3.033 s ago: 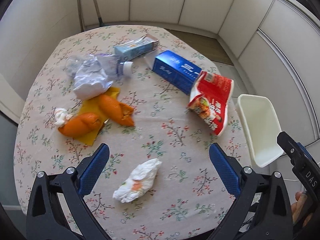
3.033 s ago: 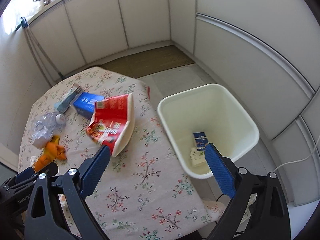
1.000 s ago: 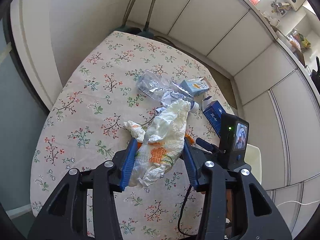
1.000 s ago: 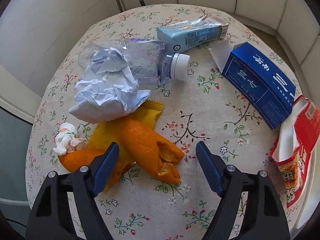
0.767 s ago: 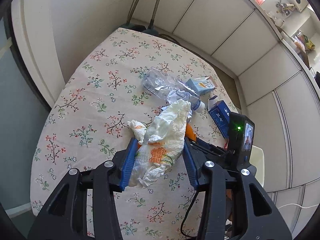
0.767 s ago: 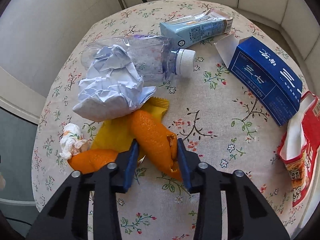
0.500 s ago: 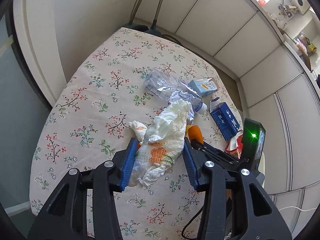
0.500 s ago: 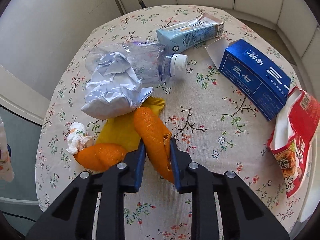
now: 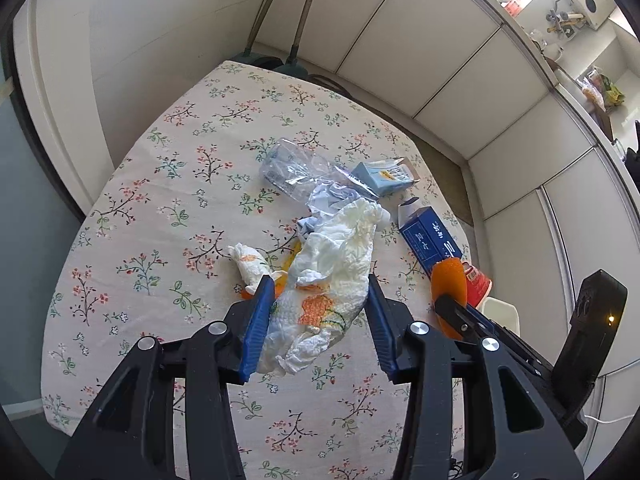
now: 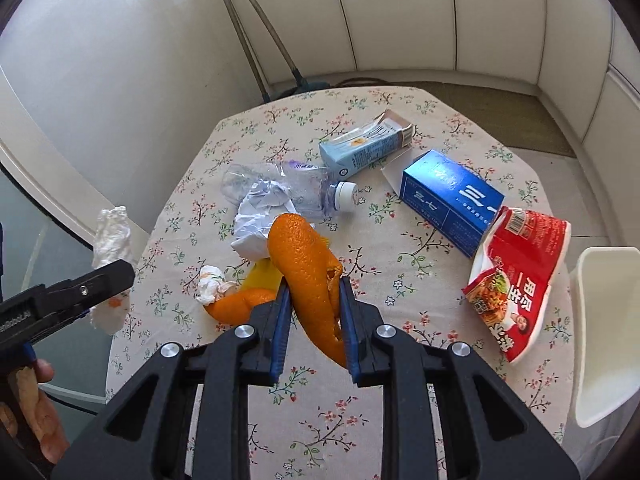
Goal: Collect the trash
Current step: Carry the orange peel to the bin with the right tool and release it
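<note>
My left gripper (image 9: 318, 292) is shut on a crumpled white tissue (image 9: 332, 268) with an orange stain, held above the floral table (image 9: 160, 208). My right gripper (image 10: 312, 284) is shut on a long orange peel (image 10: 308, 268), lifted off the table. The peel also shows in the left wrist view (image 9: 449, 280). The tissue also shows at the left of the right wrist view (image 10: 112, 236). On the table lie a second orange peel (image 10: 240, 304), a small tissue wad (image 10: 210, 280), a yellow wrapper (image 10: 266, 276), crumpled paper (image 10: 260, 216) and a clear plastic bottle (image 10: 296, 188).
A light blue carton (image 10: 364, 148), a dark blue box (image 10: 452, 200) and a red noodle packet (image 10: 516, 284) lie on the table's right side. A white bin (image 10: 604, 336) stands off the right edge. Mop handles (image 10: 256, 28) lean on the far wall.
My right gripper closed on the long orange peel and lifted it off the table. My left gripper kept hold of the tissue, raised above the table.
</note>
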The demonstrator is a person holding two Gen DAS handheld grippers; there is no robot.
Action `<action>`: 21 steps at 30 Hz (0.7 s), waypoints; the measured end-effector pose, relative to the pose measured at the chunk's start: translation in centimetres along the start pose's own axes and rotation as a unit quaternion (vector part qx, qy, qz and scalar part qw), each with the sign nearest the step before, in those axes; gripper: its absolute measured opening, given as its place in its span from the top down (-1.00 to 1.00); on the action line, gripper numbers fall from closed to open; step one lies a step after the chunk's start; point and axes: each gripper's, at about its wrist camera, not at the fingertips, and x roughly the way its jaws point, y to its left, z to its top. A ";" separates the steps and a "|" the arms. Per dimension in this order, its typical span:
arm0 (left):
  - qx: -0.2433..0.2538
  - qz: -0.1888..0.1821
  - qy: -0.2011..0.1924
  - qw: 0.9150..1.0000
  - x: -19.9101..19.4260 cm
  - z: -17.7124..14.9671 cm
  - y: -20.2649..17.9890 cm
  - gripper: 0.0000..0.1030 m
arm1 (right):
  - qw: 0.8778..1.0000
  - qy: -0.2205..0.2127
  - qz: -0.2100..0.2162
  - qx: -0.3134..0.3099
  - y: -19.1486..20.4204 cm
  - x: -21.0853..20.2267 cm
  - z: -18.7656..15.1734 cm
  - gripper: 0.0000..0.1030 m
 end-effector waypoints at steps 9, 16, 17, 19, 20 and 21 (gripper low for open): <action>0.057 -0.040 -0.049 0.996 -0.4 -1.4 -5.8 0.16 | 0.997 -0.065 -0.020 0.025 -3.5 -5.5 -0.9 0.55; 0.097 -0.069 -0.068 0.991 0.7 -2.9 -10.4 0.15 | 0.992 -0.097 -0.051 0.056 -7.9 -8.8 -1.7 0.55; 0.102 -0.074 -0.069 0.990 0.9 -3.2 -11.1 0.15 | 0.991 -0.102 -0.057 0.060 -8.6 -9.3 -1.8 0.55; 0.115 -0.081 -0.071 0.988 1.3 -3.8 -12.3 0.15 | 0.989 -0.111 -0.068 0.070 -9.9 -10.1 -2.1 0.55; 0.120 -0.083 -0.072 0.987 1.4 -4.2 -12.8 0.15 | 0.988 -0.116 -0.073 0.077 -10.7 -10.6 -2.2 0.55; 0.124 -0.086 -0.073 0.986 1.6 -4.4 -13.3 0.15 | 0.986 -0.121 -0.080 0.083 -11.4 -11.0 -2.4 0.55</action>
